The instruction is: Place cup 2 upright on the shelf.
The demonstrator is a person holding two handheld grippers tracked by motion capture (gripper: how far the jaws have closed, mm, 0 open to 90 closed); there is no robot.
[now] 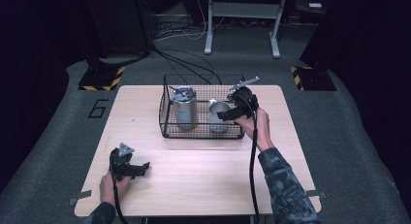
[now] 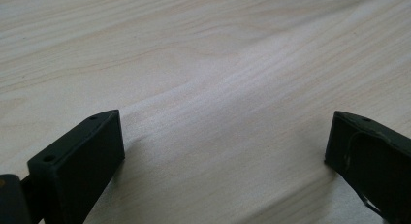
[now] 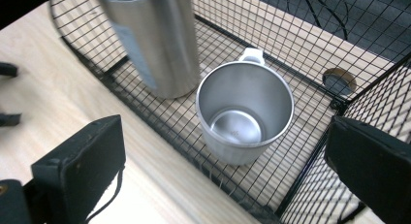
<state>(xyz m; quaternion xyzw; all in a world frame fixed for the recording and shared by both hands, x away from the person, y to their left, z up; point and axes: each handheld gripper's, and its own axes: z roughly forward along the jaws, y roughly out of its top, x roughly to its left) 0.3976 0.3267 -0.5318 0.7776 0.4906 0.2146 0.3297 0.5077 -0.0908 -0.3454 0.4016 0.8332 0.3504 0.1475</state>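
A black wire basket (image 1: 167, 122) stands at the back middle of the wooden table (image 1: 203, 175). Inside it a tall steel tumbler (image 1: 184, 108) with a lid stands left of an empty steel mug (image 1: 217, 112). My right gripper (image 1: 227, 114) hovers over the basket's right end, open, just above the mug (image 3: 245, 117), whose white handle points away; the tumbler (image 3: 155, 40) rises at the upper left. My left gripper (image 1: 143, 168) rests near the table's front left, open, with only bare wood (image 2: 218, 88) between its jaws.
The basket's wire wall (image 3: 310, 166) runs under my right gripper's jaws. Beyond the table lie floor cables (image 1: 189, 64), a metal stand (image 1: 242, 20) and two bases with yellow-black hazard tape (image 1: 102, 78). A "6" is marked on the floor at left.
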